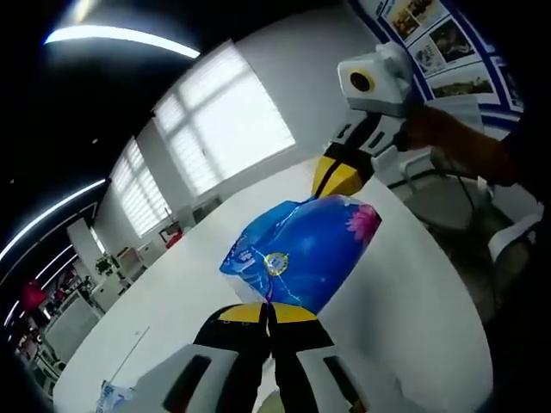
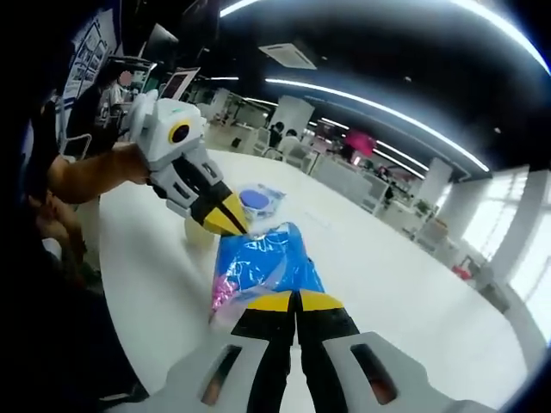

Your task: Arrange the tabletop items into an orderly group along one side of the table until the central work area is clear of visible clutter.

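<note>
White tabletop stretches away under long ceiling lights, with big bright windows along one wall and desks and people far off at the back of the office. Held up over it is a glossy blue plastic bag printed with a pink flower and a small round emblem, crinkled and puffed in the middle. The left gripper has its yellow-tipped jaws pressed together on one end of the bag; the right gripper pinches the opposite end the same way, so the bag hangs between the two. Beyond it on the table lie a small clear packet with a blue disc and a pale yellow cup, partly hidden behind the left tool. Bare white surface runs wide toward the windows, and the table's curved edge drops off near the person's side.
</note>
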`<act>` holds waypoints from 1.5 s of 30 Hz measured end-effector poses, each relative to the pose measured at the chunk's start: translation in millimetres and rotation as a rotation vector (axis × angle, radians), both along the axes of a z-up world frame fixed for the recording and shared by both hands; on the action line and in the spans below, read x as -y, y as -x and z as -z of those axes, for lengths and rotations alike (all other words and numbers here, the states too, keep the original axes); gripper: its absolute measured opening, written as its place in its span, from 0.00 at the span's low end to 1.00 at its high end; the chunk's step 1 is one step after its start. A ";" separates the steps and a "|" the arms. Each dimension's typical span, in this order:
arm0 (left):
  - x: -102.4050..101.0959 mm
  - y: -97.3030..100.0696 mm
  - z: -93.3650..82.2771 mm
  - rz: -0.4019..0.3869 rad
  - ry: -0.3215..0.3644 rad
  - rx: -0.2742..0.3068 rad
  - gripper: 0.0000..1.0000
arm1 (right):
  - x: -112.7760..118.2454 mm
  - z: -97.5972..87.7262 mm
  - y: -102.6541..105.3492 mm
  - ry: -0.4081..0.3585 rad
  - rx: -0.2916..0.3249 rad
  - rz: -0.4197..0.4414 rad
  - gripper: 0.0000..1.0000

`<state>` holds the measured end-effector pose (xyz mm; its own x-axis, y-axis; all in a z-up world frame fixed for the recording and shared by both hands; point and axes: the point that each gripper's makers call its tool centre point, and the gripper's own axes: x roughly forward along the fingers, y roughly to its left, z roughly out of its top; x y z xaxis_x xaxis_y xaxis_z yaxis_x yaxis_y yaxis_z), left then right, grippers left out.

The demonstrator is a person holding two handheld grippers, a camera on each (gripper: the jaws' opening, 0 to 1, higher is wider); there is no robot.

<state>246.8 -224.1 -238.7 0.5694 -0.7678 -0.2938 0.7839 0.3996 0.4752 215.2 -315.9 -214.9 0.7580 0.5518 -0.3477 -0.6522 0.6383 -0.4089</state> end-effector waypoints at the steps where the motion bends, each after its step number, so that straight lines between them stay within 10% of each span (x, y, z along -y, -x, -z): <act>1: 1.4 0.1 1.4 0.001 -0.001 0.000 0.00 | 1.4 1.4 0.3 0.001 -0.001 0.003 0.00; 22: 48.3 20.6 43.7 0.071 -0.078 0.010 0.00 | 48.8 39.6 9.7 -0.002 -0.039 0.101 0.00; 45: 47.8 31.5 53.8 0.068 -0.145 0.056 0.04 | 53.6 63.7 25.5 -0.062 -0.112 0.104 0.00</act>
<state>215.2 -271.9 -292.5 0.5363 -0.7567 -0.3739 0.7775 0.2704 0.5678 189.6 -369.5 -278.6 0.7705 0.4952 -0.4014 -0.6206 0.7265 -0.2949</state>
